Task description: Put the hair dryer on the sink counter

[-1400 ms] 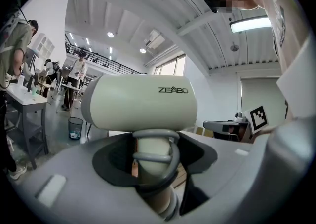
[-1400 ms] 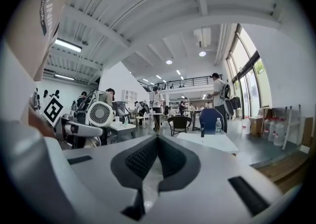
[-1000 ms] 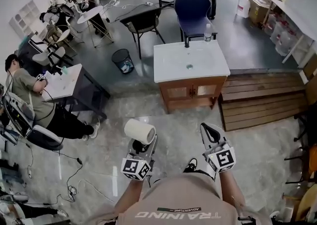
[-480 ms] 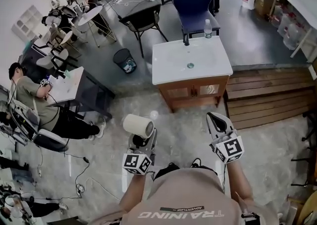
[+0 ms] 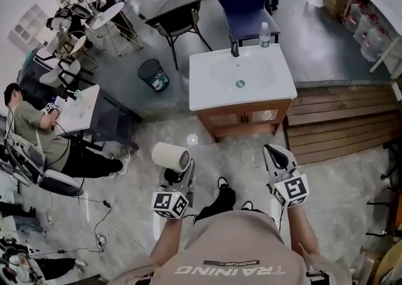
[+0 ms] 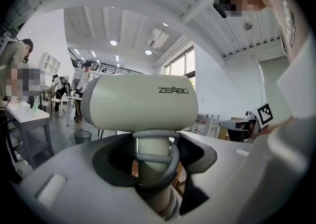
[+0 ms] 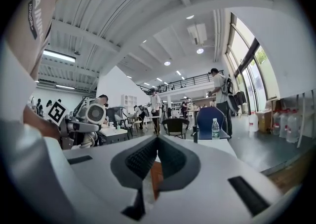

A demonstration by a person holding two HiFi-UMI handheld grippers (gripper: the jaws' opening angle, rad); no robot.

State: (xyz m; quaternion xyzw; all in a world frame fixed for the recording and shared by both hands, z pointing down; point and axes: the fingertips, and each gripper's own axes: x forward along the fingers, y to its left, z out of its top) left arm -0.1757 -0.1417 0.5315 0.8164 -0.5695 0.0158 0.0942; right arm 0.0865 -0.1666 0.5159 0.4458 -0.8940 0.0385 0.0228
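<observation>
Walking in: the sink surface (image 5: 204,92) has drawn a little nearer and a foot has swung forward, while both tools have barely shifted.

From the head view, the left tool (image 5: 178,180) carries the hair dryer (image 5: 169,156) upright over the floor, well apart from the surface, and the right tool (image 5: 275,155) is closed and empty. The left gripper view shows the pads clamped on the dryer's handle with the cord (image 6: 154,161) looped round it and the heavy barrel above; I'd worry it pivots in the grip, or the loops slip at set-down. In the right gripper view the jaws meet on nothing. The water bottle (image 7: 215,129) and faucet (image 7: 194,135) at the surface's back edge could be knocked by a long reach.
</observation>
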